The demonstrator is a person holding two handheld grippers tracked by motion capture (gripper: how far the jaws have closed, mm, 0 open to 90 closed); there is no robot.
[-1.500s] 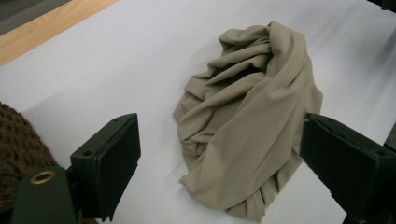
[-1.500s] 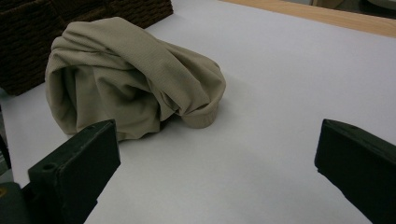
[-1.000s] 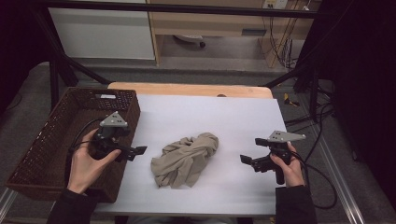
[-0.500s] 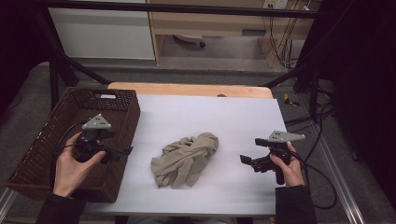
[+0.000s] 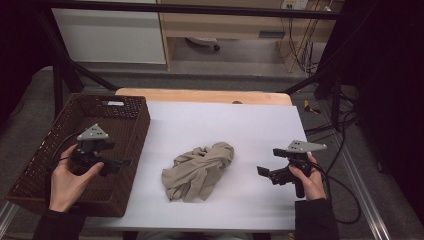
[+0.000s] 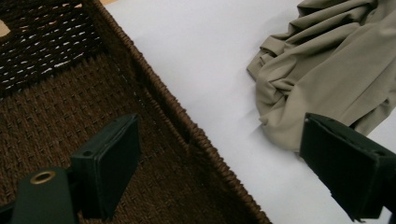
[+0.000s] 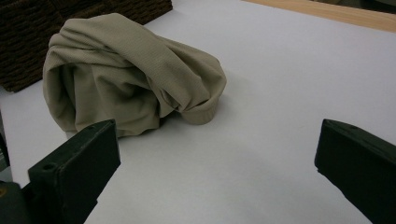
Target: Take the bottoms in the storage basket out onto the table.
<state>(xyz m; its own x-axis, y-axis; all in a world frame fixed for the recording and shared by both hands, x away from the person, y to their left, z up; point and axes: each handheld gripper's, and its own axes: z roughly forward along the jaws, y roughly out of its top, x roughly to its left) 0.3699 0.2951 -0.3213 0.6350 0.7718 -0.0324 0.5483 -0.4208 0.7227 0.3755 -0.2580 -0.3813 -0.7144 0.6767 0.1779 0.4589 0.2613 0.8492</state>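
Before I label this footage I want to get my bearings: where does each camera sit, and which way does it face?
High view: fixed above the person's side, looking forward and down on the white table; both forearms, hands, left claw and right claw show.
Left gripper view: rides the left claw over the wicker basket, facing across its rim to the beige cloth; its two black jaws show, apart.
Right gripper view: rides the right claw low over the table, facing the cloth and basket beyond; its jaws show, apart.
Shared: all three see cloth and basket.
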